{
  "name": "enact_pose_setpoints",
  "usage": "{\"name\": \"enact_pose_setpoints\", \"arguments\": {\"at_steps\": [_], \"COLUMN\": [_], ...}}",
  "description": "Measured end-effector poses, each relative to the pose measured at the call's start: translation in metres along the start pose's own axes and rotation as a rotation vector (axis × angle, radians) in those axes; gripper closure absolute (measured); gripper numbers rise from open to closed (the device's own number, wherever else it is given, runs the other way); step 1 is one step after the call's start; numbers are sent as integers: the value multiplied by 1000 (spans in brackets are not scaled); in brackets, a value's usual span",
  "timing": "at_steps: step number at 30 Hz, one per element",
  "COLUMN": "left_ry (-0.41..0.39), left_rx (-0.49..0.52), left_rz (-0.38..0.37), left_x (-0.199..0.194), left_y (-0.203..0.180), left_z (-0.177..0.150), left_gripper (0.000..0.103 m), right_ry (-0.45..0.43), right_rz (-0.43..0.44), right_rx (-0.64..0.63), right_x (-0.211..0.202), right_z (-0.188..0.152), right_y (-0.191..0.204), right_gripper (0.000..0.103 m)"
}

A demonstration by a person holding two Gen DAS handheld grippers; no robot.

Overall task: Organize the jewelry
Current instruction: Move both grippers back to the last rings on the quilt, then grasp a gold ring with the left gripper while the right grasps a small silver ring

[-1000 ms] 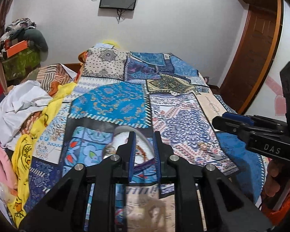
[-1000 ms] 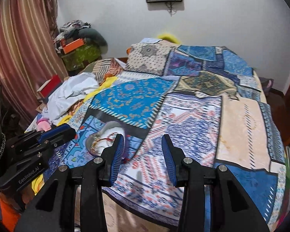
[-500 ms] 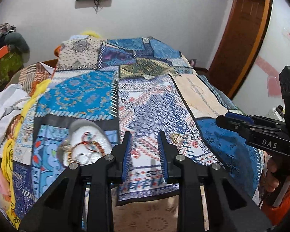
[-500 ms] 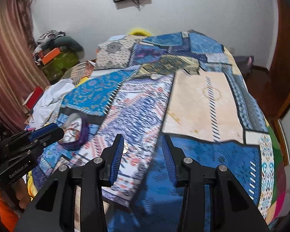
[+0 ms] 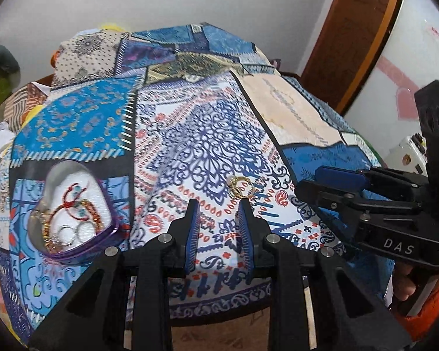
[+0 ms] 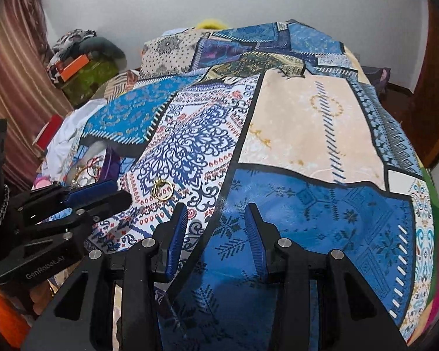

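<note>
Gold rings [image 5: 239,186] lie loose on the patterned bedspread [image 5: 202,134], just beyond my left gripper [image 5: 218,207], which is open and empty. The rings also show in the right wrist view [image 6: 162,189]. A purple heart-shaped tin [image 5: 73,213] holding bracelets, red thread and silver rings sits to the left of the left gripper; in the right wrist view it [image 6: 109,163] is partly hidden. My right gripper [image 6: 215,213] is open and empty over a blue patch, right of the rings. It shows from the side in the left wrist view [image 5: 330,181].
A pile of white and yellow clothes [image 6: 64,140] lies along the bed's left side. A green box with clutter [image 6: 85,73] stands by the curtain. A wooden door [image 5: 360,29] is at the right. The bed's near edge [image 5: 219,298] is just under the left gripper.
Both grippers have swung right and lowered toward the bed. The tin has shifted left in the left wrist view, and the gold rings now lie just ahead of the left fingers.
</note>
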State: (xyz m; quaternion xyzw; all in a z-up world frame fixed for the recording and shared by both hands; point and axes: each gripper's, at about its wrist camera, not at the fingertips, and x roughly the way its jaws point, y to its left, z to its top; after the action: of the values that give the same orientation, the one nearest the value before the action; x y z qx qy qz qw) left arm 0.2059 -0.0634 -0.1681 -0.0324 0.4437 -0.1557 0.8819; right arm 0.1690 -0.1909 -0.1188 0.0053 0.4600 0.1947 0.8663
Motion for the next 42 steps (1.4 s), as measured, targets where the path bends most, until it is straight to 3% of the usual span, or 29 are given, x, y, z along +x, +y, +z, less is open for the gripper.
{"name": "enact_pose_setpoints", "arguments": {"at_steps": [3,7,16,18,22,29,33,42], "left_ry": [8,0,-21,-25,-31,-42,-86,-142], "left_rx": [20,39,64,61,81,83,56,13], "left_rz": [-1,-7,-1,-4,-9,-20,-22,31], "left_x": [8,14,27,27,28,22,3,-30], "left_y": [-4,-9,-13,-13,-16,-17,-10,20], "left_z": [2,8,15,16,15,13,14,8], "left_gripper": [76,66,65,66,79,79,79,79], "right_ry": [2,-1,-2,-2,-1,2,-1,-14], "right_rz": [-6,-8,-6,-8,-9,-13,-18,-11], "right_rx": [0,4,12,13,18,16,1,-52], "right_x": [1,1,2,2,1,-1,-2,8], "right_z": [-1,1,3,3,3,5,7,16], "right_y": [-2,-6,-10,-11,-13,-9,-4,25], "right_gripper": [66,66,66,66,66,66,66,66]}}
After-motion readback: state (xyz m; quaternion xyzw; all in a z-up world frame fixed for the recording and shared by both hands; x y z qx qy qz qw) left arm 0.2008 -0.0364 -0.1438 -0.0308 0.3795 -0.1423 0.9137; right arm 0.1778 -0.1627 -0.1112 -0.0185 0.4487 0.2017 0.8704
